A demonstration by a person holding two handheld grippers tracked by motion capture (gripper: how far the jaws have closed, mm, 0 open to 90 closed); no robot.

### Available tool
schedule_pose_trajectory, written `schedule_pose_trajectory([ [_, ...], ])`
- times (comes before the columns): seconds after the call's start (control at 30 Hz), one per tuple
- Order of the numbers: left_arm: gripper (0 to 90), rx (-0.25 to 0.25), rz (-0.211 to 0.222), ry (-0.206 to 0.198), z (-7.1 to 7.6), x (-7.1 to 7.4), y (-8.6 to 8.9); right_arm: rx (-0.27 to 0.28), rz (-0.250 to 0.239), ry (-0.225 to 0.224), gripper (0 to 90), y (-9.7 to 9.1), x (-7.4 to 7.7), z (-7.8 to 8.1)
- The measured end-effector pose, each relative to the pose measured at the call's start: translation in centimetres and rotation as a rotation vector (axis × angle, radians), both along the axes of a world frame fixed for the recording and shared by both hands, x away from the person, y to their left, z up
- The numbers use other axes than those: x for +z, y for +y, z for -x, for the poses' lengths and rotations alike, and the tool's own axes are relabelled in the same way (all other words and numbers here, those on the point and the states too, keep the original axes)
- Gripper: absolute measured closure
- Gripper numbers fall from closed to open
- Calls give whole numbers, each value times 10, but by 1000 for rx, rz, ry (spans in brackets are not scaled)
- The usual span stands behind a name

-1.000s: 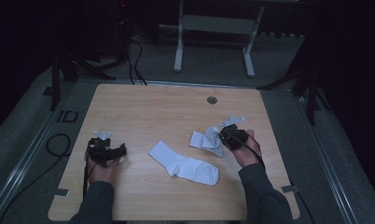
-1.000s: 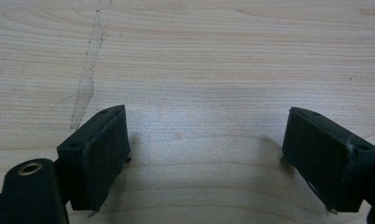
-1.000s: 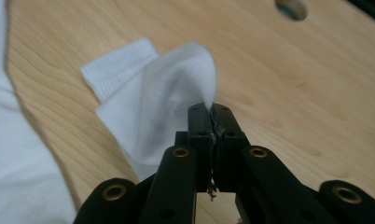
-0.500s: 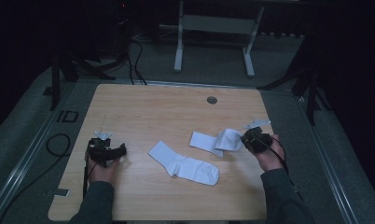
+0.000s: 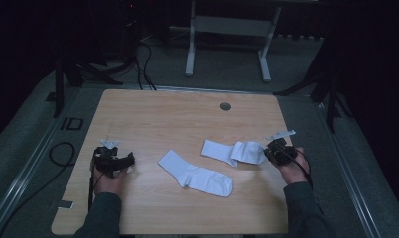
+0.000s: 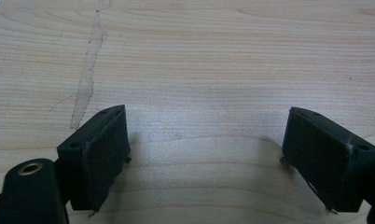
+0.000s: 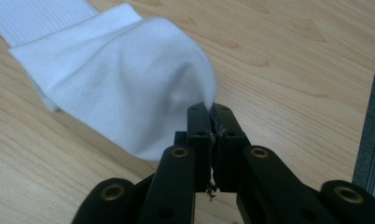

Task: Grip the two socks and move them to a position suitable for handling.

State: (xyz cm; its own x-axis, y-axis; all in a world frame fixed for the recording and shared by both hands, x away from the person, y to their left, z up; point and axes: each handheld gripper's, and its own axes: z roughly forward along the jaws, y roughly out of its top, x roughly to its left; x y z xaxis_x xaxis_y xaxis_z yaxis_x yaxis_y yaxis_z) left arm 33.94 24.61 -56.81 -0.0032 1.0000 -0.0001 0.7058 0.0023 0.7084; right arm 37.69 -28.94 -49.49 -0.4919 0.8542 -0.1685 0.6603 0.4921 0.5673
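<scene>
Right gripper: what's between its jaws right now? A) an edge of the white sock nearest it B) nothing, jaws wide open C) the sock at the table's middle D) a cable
A: in the right gripper view the right gripper has its jaws pinched on a fold of the white sock; in the high view that sock lies beside it.

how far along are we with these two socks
Early. Done: one white sock lies flat mid-table. In hand: the right gripper pinches the tip of the second sock, still half folded over, its jaws just easing open. The left gripper rests open on the table, holding nothing. Left, probably: flattening it and pairing the two.
</scene>
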Motion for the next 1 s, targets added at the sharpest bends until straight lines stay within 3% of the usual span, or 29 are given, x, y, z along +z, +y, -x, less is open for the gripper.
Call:
schedule_pose_trajectory([
  [0.03,145,0,0,0,0,0,0,-6,-2,-7,786,0,1,0],
  [0.23,145,0,0,0,0,0,0,10,-13,-38,735,8,13,2],
  [0.5,145,-5,-2,1,0,0,0,99,-13,-38,735,50,14,-4],
  [0.73,145,-7,-2,1,0,0,0,168,35,24,802,89,-8,-22],
  [0.83,145,-7,-2,1,0,0,0,150,86,62,832,94,-23,-28],
  [1.0,145,-9,-2,2,0,0,0,134,100,103,853,89,-41,-25],
])
